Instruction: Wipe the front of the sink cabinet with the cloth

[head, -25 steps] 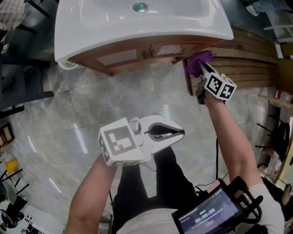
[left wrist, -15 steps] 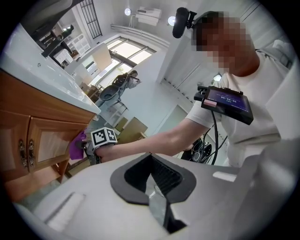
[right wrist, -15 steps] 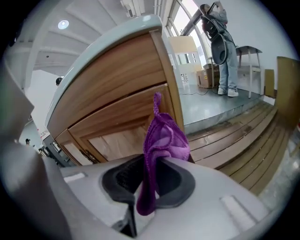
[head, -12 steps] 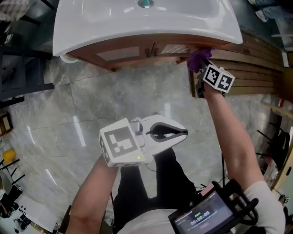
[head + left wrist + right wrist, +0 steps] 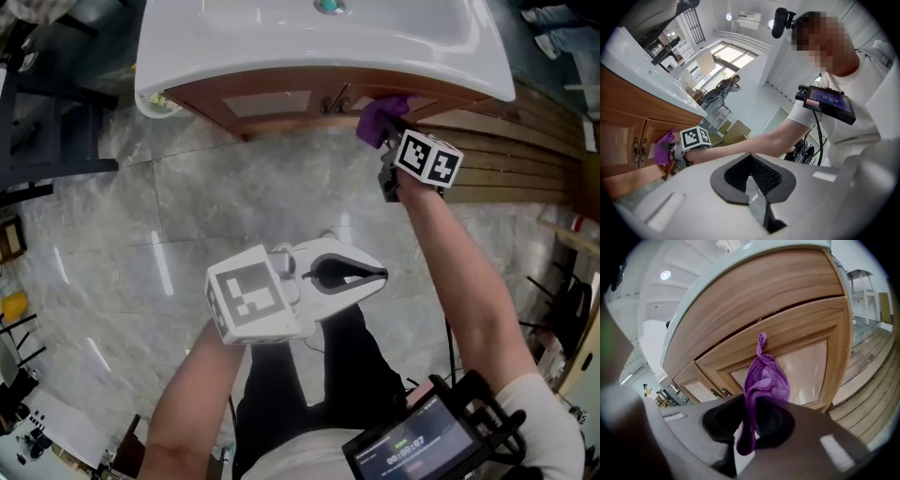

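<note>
The sink cabinet [image 5: 281, 101] has a wooden front with two doors under a white basin [image 5: 309, 42]. My right gripper [image 5: 386, 129] is shut on a purple cloth [image 5: 378, 118], which it holds against the upper part of the right door. In the right gripper view the cloth [image 5: 764, 380] hangs bunched between the jaws in front of the door panel [image 5: 806, 362]. My left gripper [image 5: 373, 274] hovers shut and empty over the floor, well away from the cabinet. In the left gripper view, the cloth [image 5: 662, 151] touches the door near the handles [image 5: 639, 149].
Grey marble floor [image 5: 225, 206] spreads in front of the cabinet. Wooden slats [image 5: 511, 155] lie to the cabinet's right. A dark metal rack [image 5: 47, 131] stands at the left. The person's legs [image 5: 309, 394] are below the left gripper.
The right gripper has slid the cloth leftward along the cabinet front, towards the door handles. The left gripper has stayed where it was.
</note>
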Tool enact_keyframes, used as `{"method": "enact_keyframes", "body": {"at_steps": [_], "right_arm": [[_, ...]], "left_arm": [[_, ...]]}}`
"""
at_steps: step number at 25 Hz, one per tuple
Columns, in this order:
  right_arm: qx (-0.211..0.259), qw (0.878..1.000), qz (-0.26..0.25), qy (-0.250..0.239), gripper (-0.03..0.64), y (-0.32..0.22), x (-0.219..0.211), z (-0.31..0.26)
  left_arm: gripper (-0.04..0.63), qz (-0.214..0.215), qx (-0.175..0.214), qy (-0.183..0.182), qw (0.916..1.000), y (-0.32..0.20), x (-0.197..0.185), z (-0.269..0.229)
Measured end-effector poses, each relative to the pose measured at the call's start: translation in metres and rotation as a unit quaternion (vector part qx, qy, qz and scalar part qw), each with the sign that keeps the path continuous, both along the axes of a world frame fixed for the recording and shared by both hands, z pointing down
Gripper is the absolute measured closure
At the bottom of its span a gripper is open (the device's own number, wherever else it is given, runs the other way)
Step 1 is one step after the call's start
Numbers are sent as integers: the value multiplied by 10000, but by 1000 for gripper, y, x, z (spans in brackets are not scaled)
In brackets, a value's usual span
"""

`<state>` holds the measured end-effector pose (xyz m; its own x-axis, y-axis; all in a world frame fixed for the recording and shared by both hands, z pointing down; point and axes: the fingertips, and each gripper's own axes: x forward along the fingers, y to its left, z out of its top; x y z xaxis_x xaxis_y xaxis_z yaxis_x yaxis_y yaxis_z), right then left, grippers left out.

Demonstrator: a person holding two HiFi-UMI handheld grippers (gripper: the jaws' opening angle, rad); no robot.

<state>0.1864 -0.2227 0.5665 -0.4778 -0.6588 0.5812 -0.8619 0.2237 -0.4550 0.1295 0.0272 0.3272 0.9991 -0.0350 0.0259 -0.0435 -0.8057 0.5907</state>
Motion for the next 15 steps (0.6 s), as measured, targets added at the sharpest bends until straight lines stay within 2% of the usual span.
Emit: {"method": "enact_keyframes", "body": {"at_steps": [15], "right_arm": [[-73,9981,-545,-289,561,24,-144,-8]], "left_arm": [[589,-416,33,67,9991,21,-88,-6]]}}
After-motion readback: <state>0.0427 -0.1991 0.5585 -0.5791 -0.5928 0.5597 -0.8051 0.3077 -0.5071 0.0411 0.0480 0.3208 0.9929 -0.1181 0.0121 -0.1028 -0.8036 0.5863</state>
